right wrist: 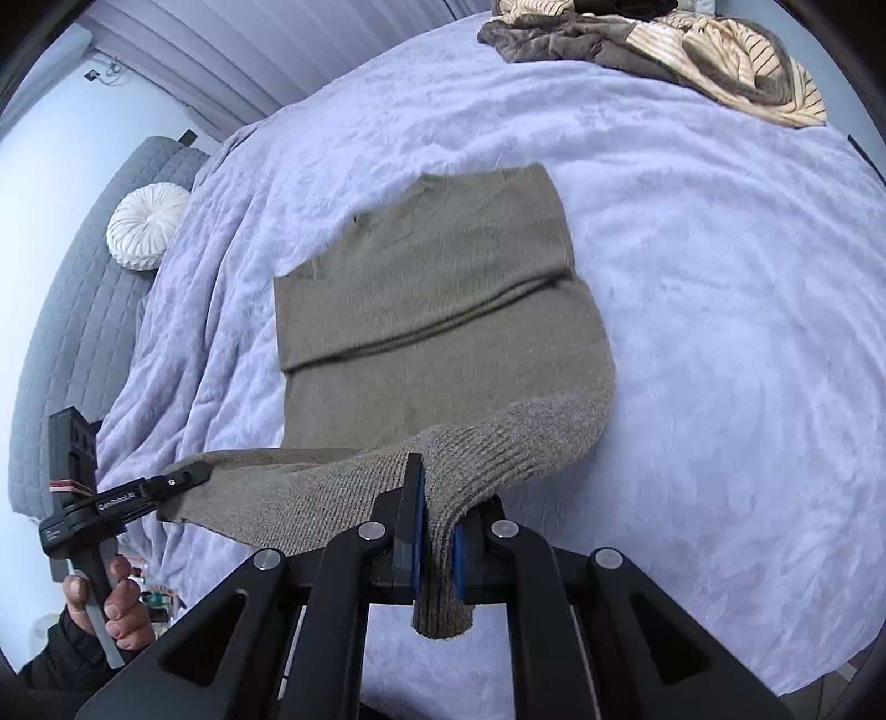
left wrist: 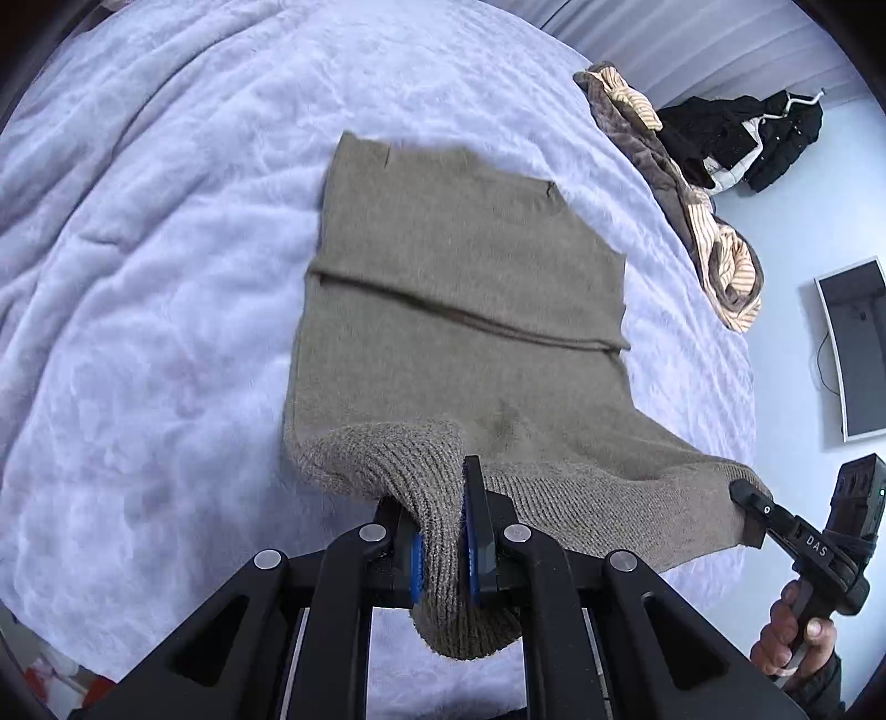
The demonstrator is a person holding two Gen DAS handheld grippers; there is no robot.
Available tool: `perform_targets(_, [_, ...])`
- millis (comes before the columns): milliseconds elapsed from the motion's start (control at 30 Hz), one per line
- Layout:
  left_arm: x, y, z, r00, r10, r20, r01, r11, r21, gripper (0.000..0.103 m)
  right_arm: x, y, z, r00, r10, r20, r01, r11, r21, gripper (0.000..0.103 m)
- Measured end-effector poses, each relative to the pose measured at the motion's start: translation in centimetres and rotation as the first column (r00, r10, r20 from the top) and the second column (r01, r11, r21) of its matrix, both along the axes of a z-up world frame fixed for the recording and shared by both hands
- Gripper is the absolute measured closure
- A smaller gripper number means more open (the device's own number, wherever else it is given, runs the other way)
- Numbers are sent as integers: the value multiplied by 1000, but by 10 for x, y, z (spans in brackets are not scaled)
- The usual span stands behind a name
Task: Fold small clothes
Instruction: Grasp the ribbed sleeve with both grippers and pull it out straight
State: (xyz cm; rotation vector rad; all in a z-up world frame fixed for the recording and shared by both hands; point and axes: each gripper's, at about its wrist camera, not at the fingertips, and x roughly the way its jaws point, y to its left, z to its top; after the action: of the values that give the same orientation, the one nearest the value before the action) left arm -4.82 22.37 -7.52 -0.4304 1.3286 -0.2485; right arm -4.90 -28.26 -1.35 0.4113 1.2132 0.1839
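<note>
Both grippers clamped on the ribbed hem of the olive knit sweater (left wrist: 459, 288). Left gripper (left wrist: 446, 548) pinches one hem corner between its blue pads; right gripper (right wrist: 434, 545) pinches the other. Hem lifted off the lilac blanket (left wrist: 138, 304); rest of the sweater lies flat toward 12 o'clock, with a crease across the middle. Heap of striped and brown clothes (right wrist: 692, 50) at 1 o'clock in the right wrist view, well apart.
</note>
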Motion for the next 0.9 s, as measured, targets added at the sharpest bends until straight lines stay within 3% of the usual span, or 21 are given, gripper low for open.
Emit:
perform_targets(133, [13,-7,33,1000,-4,12,3,999,52,91,16,14,20,997,-65,-37,65,998,7,95])
perform_targets(200, [23,-2,41,1000,16,-1,-16,1000,26,91,26,23,26,996,-76,-43,76,997,1,95])
perform_targets(267, [36,-5,45,999,28,43,-29,999,32,91,37,27,35,997,-69,-21,69,998,10,95])
perform_targets(367, [48,-6,43,994,53,92,-59,996,61,91,53,28,35,998,-64,12,64,998,14,95])
perform_targets(467, [48,7,35,990,127,54,-128,992,22,91,66,23,31,998,-63,9,63,998,29,95])
perform_targets(900, [76,-7,18,985,164,50,-167,983,75,91,101,12,16,1000,-25,-2,25,999,47,95])
